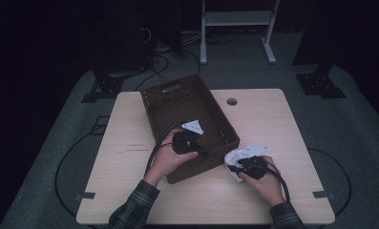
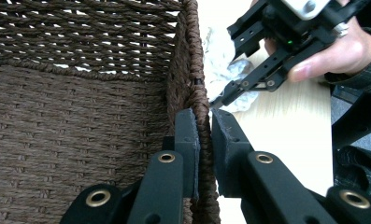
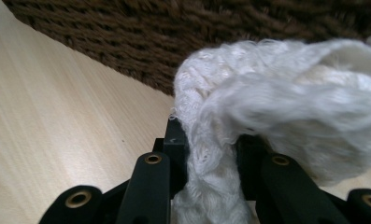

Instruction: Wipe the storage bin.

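A brown woven basket [image 1: 170, 87] stands on the wooden table. My left gripper [image 1: 202, 151] is shut on the basket's near wall, one jaw inside and one outside; in the left gripper view its pads [image 2: 191, 135] pinch the braided rim of the basket [image 2: 80, 140]. Just right of the basket's near corner, a white knitted cloth [image 1: 232, 157] rests on the table, with my right gripper [image 1: 235, 167] shut on it. In the right gripper view the cloth [image 3: 286, 93] bulges out from between the jaws of the right gripper [image 3: 211, 140], close to the basket wall [image 3: 174, 37]. The basket's inside looks empty.
The light wood table [image 1: 130, 191] has a round cable hole [image 1: 232, 101] near its far edge. A white metal frame [image 1: 237, 19] and cables lie on the dark floor behind. Bare tabletop lies left of the basket and along the near edge.
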Demonstrator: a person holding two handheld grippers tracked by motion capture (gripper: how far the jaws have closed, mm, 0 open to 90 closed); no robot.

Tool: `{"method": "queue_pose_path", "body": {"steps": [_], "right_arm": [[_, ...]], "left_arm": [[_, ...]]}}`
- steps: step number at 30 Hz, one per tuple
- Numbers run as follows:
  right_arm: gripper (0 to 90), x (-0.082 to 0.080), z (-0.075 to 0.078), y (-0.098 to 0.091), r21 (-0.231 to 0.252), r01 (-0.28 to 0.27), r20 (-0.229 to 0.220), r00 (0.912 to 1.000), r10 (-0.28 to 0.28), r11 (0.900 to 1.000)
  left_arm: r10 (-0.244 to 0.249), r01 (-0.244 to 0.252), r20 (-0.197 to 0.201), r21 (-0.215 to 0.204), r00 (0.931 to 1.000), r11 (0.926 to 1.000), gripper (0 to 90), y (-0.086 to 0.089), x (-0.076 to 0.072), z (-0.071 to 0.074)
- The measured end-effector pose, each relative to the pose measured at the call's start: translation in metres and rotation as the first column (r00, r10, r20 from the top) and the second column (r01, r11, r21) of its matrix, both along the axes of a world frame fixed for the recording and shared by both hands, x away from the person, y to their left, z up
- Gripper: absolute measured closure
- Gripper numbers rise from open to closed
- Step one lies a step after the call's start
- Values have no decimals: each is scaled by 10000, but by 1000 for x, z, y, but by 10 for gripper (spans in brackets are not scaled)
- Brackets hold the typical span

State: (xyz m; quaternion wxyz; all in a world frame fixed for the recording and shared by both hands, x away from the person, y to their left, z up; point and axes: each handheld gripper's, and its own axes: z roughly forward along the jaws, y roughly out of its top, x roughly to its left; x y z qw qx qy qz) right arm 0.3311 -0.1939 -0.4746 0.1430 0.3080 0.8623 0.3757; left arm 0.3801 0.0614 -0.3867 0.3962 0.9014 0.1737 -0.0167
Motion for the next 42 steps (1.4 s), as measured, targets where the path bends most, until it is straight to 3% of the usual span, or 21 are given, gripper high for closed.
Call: {"method": "queue_pose_path", "body": {"steps": [8,23,36,42], "right_arm": [[718,-9,21,-1,614,-114,549,9985,80,9980],[718,-22,53,1,1267,-352,1377,9903,176,9913],[719,-15,44,7,1189,-469,1110,9932,336,9918],[719,-9,28,11,757,-497,809,9958,435,9959]], "left_arm": [[-11,11,11,0,10000,10000,801,0,0,0],[3,-3,-13,-3,10000,10000,800,0,0,0],[9,-9,-19,-15,10000,10000,799,0,0,0],[-16,16,6,-1,10000,10000,799,0,0,0]]}}
